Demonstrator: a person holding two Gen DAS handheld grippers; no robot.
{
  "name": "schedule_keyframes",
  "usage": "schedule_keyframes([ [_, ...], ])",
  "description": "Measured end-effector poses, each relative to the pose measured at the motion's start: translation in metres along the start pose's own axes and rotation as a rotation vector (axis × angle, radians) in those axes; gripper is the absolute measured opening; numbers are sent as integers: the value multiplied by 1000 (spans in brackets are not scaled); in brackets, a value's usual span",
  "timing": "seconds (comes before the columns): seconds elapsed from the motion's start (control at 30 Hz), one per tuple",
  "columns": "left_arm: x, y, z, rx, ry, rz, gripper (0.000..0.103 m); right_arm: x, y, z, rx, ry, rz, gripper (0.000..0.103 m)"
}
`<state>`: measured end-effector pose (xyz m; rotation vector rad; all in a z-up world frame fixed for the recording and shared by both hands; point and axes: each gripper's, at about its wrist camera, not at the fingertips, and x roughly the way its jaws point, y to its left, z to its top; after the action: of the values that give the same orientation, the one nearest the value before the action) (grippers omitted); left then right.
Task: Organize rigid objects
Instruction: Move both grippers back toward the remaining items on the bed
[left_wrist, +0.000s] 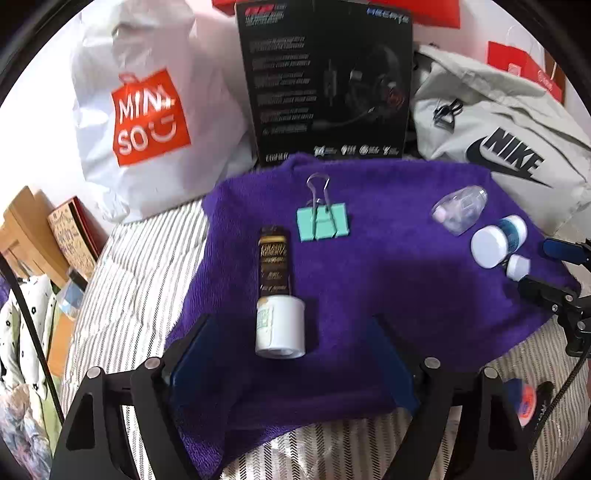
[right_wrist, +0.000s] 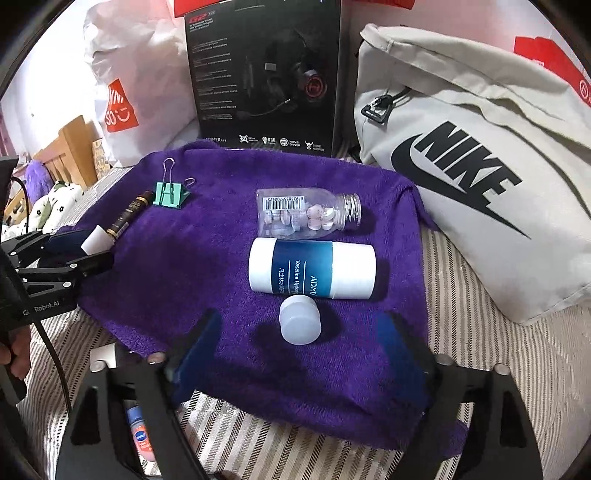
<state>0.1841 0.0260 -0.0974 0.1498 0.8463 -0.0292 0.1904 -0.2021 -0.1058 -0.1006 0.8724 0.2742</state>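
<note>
left hand-held gripper (left_wrist: 291, 354): released, your fingers straddle the dark white-capped tube (left_wrist: 276, 280) mid purple towel (left_wrist: 369, 295).
right hand-held gripper (right_wrist: 299, 350): released around the small white cap-shaped bottle (right_wrist: 299, 320), towel's near edge.
risk: round items roll on soft bed (right_wrist: 480, 350) if you nudge them.

Black claw (left_wrist: 291, 354), blue pads (left_wrist: 192, 354), silver screws, black cable.

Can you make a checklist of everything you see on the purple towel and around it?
Surface: purple towel on striped bedding.
Job's things: brown tube, mint binder clip, clear pill bottle, Vaseline jar, small white cap, all lying apart.
Clutter: lotion tube.
Grippers: left gripper and right gripper open, empty.
Cables: black cable.
Surroundings: Miniso bag, headset box, Nike bag.
</note>
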Motion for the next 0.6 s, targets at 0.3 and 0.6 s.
schedule_keyframes([
  [0.3, -35, 7, 7, -28, -28, 27, 86, -38, -9, 0, 68, -29, 11, 91],
  [0.6, -83, -17, -20, -4, -56, -84, 86, -95, -23, -32, 123, -42, -24, 91],
])
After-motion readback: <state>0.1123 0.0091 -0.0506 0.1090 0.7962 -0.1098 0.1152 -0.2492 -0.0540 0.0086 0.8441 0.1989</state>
